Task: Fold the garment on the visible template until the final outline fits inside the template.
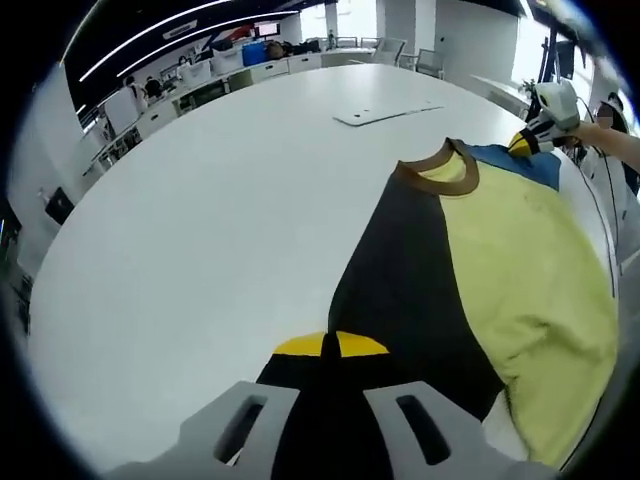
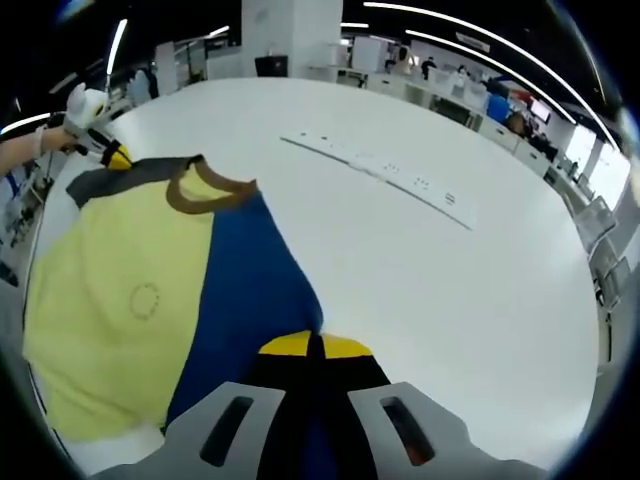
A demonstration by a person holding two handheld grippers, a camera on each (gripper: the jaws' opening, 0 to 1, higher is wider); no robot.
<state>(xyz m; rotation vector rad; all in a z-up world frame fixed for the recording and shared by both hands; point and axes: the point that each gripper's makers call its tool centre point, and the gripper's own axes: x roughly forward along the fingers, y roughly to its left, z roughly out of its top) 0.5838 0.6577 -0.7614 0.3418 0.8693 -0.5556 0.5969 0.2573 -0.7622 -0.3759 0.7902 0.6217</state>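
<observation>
A yellow shirt [image 1: 530, 270] with a brown collar [image 1: 440, 172] lies spread on the white table [image 1: 220, 230]. Its black sleeve [image 1: 400, 290] runs to my left gripper [image 1: 330, 385], which is shut on it just behind the yellow cuff [image 1: 330, 345]. The blue sleeve [image 2: 250, 290] runs to my right gripper [image 2: 315, 385], shut on it behind its yellow cuff [image 2: 315, 346]. Each gripper also shows far off in the other's view, the right gripper [image 1: 545, 115] and the left gripper [image 2: 92, 120], both at the shirt's far corners. The yellow body [image 2: 110, 290] bears a faint round mark.
A flat white panel [image 1: 385, 113] lies on the table beyond the collar; in the right gripper view it is a long strip [image 2: 380, 165]. A person's hand [image 1: 600, 135] holds the far gripper. Desks and chairs [image 1: 250, 60] stand behind the table.
</observation>
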